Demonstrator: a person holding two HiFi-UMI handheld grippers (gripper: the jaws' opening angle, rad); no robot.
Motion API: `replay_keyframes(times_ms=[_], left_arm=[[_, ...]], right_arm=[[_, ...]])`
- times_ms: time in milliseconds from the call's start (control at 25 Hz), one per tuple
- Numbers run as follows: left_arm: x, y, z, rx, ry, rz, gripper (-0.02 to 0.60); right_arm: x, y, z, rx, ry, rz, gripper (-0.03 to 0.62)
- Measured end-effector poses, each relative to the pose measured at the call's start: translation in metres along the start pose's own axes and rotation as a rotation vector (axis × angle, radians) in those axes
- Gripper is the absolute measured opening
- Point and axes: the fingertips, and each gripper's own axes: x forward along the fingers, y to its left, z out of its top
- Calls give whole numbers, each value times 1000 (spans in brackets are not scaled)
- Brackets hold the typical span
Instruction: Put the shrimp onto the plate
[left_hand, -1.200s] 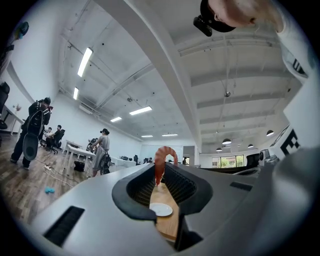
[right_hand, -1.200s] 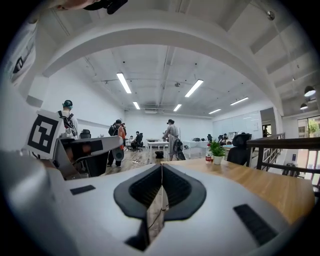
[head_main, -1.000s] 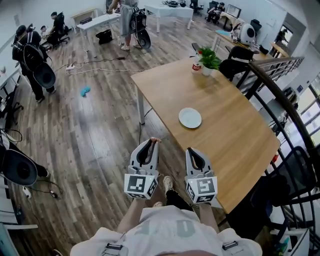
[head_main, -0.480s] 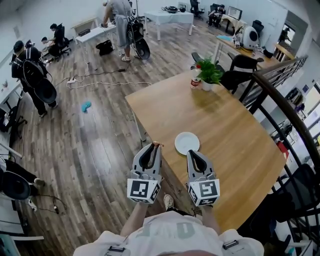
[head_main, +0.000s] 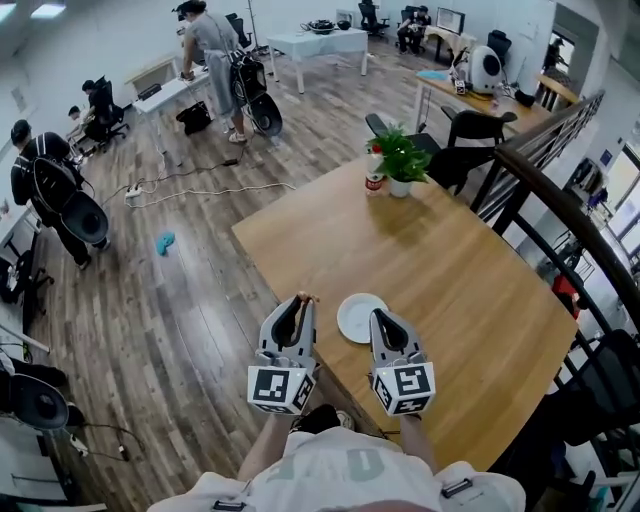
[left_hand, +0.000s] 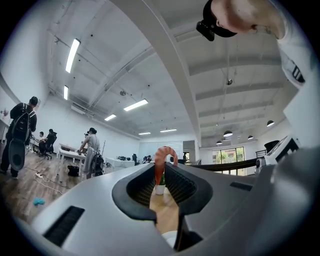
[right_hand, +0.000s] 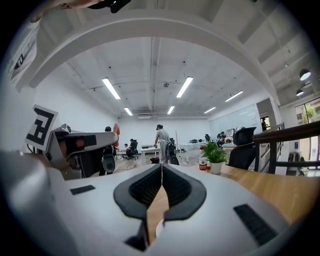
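An orange-pink shrimp (left_hand: 161, 160) sticks up from between the tips of my left gripper (head_main: 301, 300), whose jaws are shut on it; the shrimp (head_main: 303, 296) shows as a small orange spot at the tips in the head view. A round white plate (head_main: 359, 317) lies on the wooden table (head_main: 450, 270) near its front left edge, just right of the left gripper's tips. My right gripper (head_main: 379, 318) hovers over the plate's right side, its jaws shut with nothing between them (right_hand: 161, 167).
A potted green plant (head_main: 401, 162) and a red can (head_main: 375, 180) stand at the table's far corner. A dark curved railing (head_main: 570, 230) runs along the right. Several people, desks and cables (head_main: 200, 180) occupy the wooden floor to the left.
Both grippers have come forward to the table's edge. The plate, once well ahead of them, now lies just between and in front of their tips. The shrimp stays gripped.
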Motion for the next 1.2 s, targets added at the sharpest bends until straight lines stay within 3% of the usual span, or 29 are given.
replay_keyframes(times_ms=[520, 680, 960, 1200], left_arm=[[65, -20, -7, -34, 2, -198, 64], [66, -30, -10, -66, 24, -236, 64], [72, -38, -21, -30, 50, -262, 63], [79, -50, -62, -6, 214, -272, 64]], right_arm=[[11, -27, 11, 19, -13, -142, 20], [2, -30, 12, 30, 0, -185, 21], [-12, -38, 24, -14, -51, -235, 21], [-35, -46, 19, 23, -22, -294, 21]])
